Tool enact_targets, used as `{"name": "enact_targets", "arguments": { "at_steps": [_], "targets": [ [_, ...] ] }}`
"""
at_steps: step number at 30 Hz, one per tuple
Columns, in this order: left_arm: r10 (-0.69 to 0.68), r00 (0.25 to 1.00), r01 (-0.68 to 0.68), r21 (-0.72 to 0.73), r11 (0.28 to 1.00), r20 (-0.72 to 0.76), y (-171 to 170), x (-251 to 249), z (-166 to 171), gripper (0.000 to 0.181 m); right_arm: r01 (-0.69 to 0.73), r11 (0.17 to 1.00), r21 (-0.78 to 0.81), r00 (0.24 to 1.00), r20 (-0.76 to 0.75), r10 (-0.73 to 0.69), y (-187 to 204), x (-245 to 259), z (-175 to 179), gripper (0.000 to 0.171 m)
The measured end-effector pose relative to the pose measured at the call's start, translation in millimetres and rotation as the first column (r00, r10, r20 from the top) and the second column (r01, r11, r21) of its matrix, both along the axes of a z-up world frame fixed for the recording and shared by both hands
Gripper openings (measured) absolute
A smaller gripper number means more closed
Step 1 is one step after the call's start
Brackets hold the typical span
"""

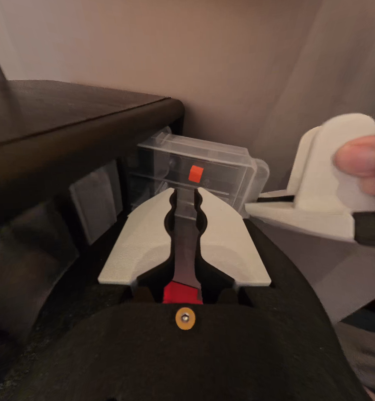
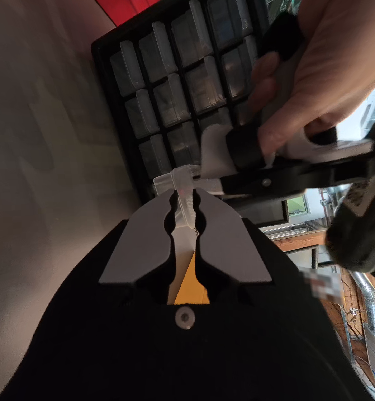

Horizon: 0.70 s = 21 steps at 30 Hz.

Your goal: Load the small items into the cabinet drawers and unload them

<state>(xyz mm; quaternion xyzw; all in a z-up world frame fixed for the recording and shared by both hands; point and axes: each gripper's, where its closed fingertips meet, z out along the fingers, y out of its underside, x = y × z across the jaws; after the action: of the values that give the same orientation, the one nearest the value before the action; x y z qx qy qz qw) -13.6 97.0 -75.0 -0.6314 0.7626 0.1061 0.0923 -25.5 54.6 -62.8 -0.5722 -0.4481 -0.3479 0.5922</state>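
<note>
- Two hand-held grippers were seen close to one clear plastic drawer (image 1: 206,171) that was pulled partly out of a black cabinet (image 1: 73,138).
- In the left wrist view, a small orange-red block (image 1: 195,173) was seen inside the pulled-out drawer, near its middle.
- The left hand-held gripper (image 1: 185,192) was seen just below that drawer, its white fingers (image 1: 145,234) drawn close together with only a narrow gap between them; a clear plastic edge showed in the gap, but whether it was clamped could not be told.
- The right hand-held gripper (image 1: 250,209) was seen in the same view at the drawer's front end, beside the handle tab (image 1: 261,178), with a person's fingertips (image 1: 360,158) wrapped around its white body.
- In the right wrist view, the right hand-held gripper (image 2: 185,193) was seen with a ribbed clear plastic part of the drawer (image 2: 183,193) lying in the narrow gap between its grey fingers (image 2: 147,238); a firm grip could not be confirmed.
- Behind it, the cabinet front (image 2: 104,56) was shown as a grid of closed clear drawers (image 2: 171,99).
- The left hand-held gripper (image 2: 206,186) was seen there reaching in from the side to the same drawer, held by a person's hand (image 2: 325,71).
- Both views were blurred.
</note>
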Motion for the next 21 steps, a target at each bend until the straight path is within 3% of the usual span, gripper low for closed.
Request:
{"name": "enact_targets", "arguments": {
  "at_steps": [4, 8, 15, 21],
  "targets": [
    [-0.012, 0.975, 0.012, 0.000, 1.000, 0.223, -19, -5, 35, 0.013, -0.003, 1.000, 0.004, 1.000, -0.003, 0.003, 0, -1, 0, 0.014],
    [0.054, 0.902, -0.018, -0.087, 0.996, 0.429, -38, -32, 68, 0.008, -0.002, 1.000, 0.016, 1.000, 0.002, 0.002, 1, -1, 0, 0.014],
    [0.133, 0.861, -0.121, -0.057, 0.991, 0.490, -23, -115, 93, 0.007, 0.068, 0.996, 0.052, 0.998, 0.001, -0.068, 13, 2, 3, 0.014],
    [0.250, 0.755, -0.237, -0.104, 0.966, 0.606, 8, -163, 113, 0.005, 0.172, 0.983, 0.059, 0.985, -0.012, -0.171, 39, 17, 3, 0.013]
  ]
}}
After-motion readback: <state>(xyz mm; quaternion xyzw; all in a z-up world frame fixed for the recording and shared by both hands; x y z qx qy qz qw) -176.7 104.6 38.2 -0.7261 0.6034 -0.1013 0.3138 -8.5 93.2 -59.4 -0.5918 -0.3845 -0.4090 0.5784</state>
